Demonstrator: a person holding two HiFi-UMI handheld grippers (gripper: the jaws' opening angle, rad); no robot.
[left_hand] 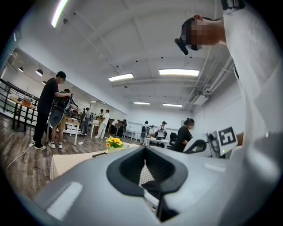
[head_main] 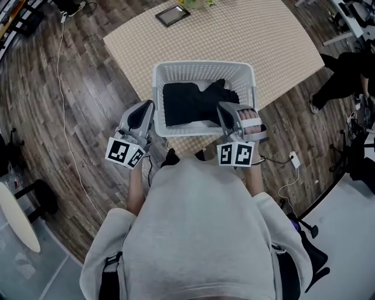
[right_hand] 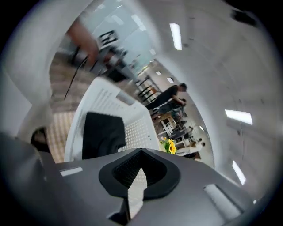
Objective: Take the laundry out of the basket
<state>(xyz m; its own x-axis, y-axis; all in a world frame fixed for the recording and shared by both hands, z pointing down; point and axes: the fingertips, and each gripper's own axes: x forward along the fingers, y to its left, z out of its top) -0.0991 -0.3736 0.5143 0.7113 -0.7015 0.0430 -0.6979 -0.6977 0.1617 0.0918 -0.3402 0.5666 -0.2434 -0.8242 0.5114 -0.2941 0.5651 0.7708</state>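
Well, nothing's out yet: black laundry (head_main: 193, 104) fills the basket (head_main: 202, 65), just beyond left gripper (head_main: 146, 106) and right gripper (head_main: 225, 109), both closed, empty.

The basket (head_main: 202, 71) is white plastic, perforated all over, with a bit of sheen on the rim. The laundry (head_main: 187, 104) inside the basket is black cloth, soft, rumpled and dead matt. Under the basket, the table (head_main: 269, 35) has a tan top with a fine woven check. It looks like cloth, though from here it could be vinyl. Past the basket's far side, the tablet (head_main: 172, 15) has a glossy dark face. The floor (head_main: 88, 88) around the basket is dark wood plank, grainy with a low sheen. On the basket's near side, the left gripper (head_main: 146, 108) and right gripper (head_main: 225, 109) have smooth matt grey plastic shells. The person's sweatshirt (head_main: 199, 234) is pale grey cloth, plain and matt.
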